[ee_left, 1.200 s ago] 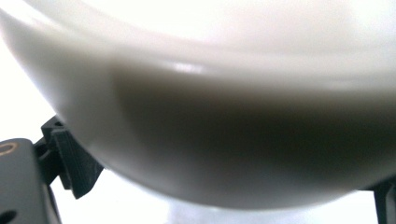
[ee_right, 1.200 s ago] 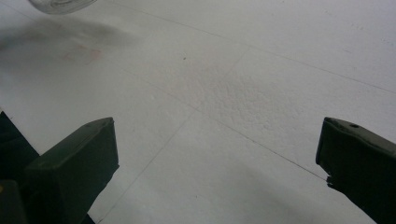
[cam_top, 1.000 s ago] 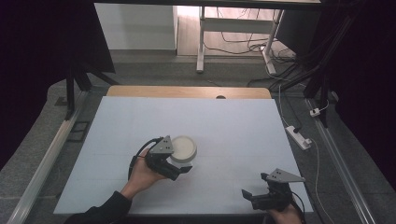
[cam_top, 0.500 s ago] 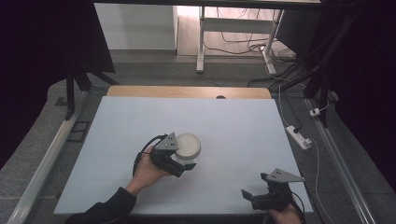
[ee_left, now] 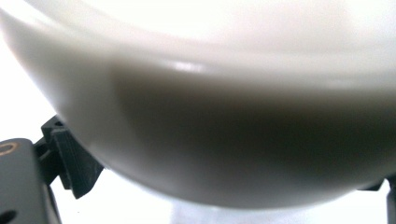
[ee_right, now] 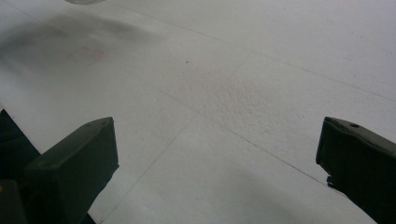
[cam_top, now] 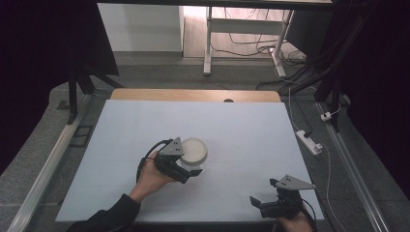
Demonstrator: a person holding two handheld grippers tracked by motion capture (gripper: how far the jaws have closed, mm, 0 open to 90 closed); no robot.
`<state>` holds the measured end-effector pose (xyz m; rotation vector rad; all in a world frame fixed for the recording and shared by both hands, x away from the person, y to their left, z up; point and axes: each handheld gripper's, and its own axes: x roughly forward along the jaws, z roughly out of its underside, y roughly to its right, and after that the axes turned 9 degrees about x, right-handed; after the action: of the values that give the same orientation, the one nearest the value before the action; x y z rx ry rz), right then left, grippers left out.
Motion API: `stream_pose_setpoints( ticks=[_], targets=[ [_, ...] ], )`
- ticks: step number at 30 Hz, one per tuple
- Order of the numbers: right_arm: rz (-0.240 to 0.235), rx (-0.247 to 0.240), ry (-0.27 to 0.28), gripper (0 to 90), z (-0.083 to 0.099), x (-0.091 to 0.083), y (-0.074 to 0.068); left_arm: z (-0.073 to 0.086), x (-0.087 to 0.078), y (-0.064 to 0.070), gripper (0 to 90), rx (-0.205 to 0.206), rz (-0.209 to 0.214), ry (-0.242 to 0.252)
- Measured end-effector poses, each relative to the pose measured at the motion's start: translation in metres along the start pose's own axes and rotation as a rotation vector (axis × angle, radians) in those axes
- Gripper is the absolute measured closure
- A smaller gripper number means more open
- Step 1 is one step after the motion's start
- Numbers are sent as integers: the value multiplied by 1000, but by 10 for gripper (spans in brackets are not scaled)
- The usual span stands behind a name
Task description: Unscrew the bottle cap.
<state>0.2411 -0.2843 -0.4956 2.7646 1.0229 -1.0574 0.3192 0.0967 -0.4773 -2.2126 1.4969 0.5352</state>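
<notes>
Jaws, left gripper (cam_top: 193, 170): clasping white bowl (cam_top: 194, 150) at near rim; keep level. Right gripper (cam_top: 258, 203): jaws spread, idle near right table (cam_top: 251, 130) edge.

White table (cam_top: 251, 130), wooden strip (cam_top: 193, 94) along far edge. Power strip (cam_top: 308, 141) on floor at right. Desk frame (cam_top: 241, 34) beyond, cables beneath.
</notes>
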Motion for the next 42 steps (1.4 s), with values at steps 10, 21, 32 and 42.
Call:
stream_pose_setpoints(
  ticks=[10,21,32,42],
  targets=[
    [-36,-25,40,0,-9,-4,-10,0,-1,2,76,6,0,1],
    [-78,-84,54,0,-20,2,-29,-1,-5,2,77,9,-2,8],
    [-147,-117,69,0,-33,10,-44,-1,-6,3,76,4,2,11],
    [-207,-139,102,0,-59,13,-55,-1,-8,3,76,3,5,16]
  ],
)
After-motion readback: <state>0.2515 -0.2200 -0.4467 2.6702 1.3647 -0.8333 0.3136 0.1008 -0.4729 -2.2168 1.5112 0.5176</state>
